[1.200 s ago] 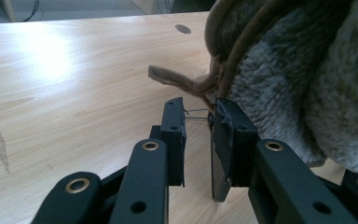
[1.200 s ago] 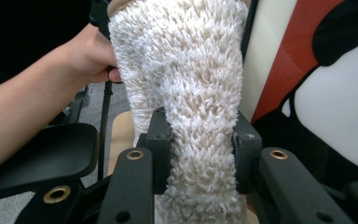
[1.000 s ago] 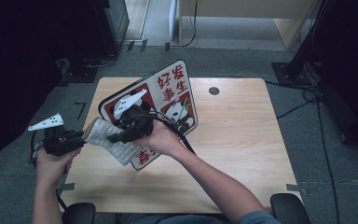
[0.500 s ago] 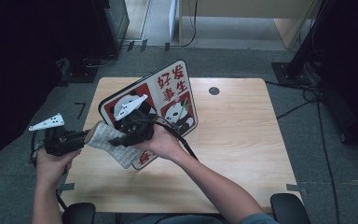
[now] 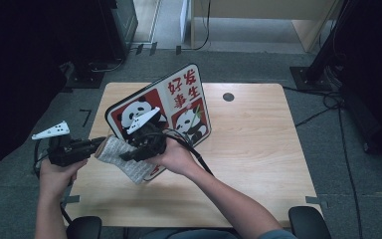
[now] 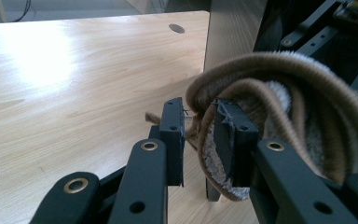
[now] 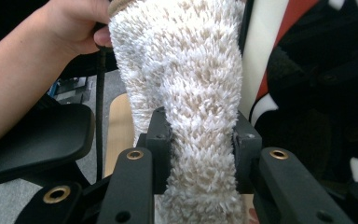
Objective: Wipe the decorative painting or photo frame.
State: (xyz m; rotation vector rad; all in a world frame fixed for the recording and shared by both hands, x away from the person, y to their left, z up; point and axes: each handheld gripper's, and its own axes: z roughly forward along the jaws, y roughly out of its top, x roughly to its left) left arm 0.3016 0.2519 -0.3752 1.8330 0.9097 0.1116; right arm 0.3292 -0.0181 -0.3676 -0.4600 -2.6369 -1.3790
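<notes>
A fuzzy white-and-tan sock [image 5: 122, 158] hangs stretched between both grippers above the table's left part. In the left gripper view, my left gripper [image 6: 200, 133] is shut on the sock's tan ribbed cuff [image 6: 279, 93], and one jaw looks tucked inside the opening. My right gripper [image 7: 200, 140] is shut across the fluffy body of the sock [image 7: 186, 70]. In the high view the left gripper [image 5: 99, 145] meets the sock from the left. The right gripper [image 5: 129, 155] comes in from the right.
A panda sign board [image 5: 179, 99] with red characters stands tilted on the wooden table [image 5: 258, 149], right behind the grippers. It fills the background on the right of the right gripper view, board [image 7: 307, 70]. A round cable hole [image 5: 228, 97] lies at the back. Chair armrests flank the near edge.
The right gripper has drifted slightly toward the near edge with the sock in it. The left gripper has stayed put, and both grips are unchanged.
</notes>
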